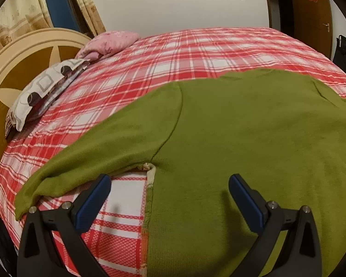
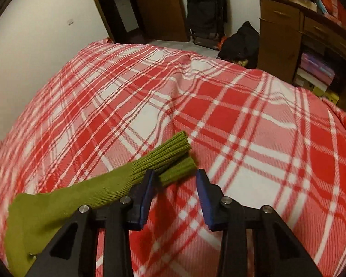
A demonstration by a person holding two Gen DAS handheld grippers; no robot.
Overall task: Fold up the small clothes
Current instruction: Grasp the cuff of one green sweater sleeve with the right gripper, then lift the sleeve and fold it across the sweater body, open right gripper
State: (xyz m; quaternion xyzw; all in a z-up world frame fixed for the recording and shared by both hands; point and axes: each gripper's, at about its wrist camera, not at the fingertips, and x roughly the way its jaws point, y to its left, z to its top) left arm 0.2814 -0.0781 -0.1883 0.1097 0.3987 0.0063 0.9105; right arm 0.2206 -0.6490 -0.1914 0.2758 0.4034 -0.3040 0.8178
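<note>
A green knit sweater lies spread flat on the red and white plaid bed cover, one sleeve stretched out to the left. My left gripper hovers open just above the sweater's side edge below the armpit, one finger over the plaid and the other over the green body. In the right wrist view the other sleeve runs up from the lower left and ends in a ribbed cuff. My right gripper stands open with a narrow gap, the cuff's end lying at its left fingertip, not pinched.
Two pillows, a patterned one and a pink one, lie by the cream headboard. Beyond the bed's far side stand a wooden desk, a black bag and a dark heap on the floor.
</note>
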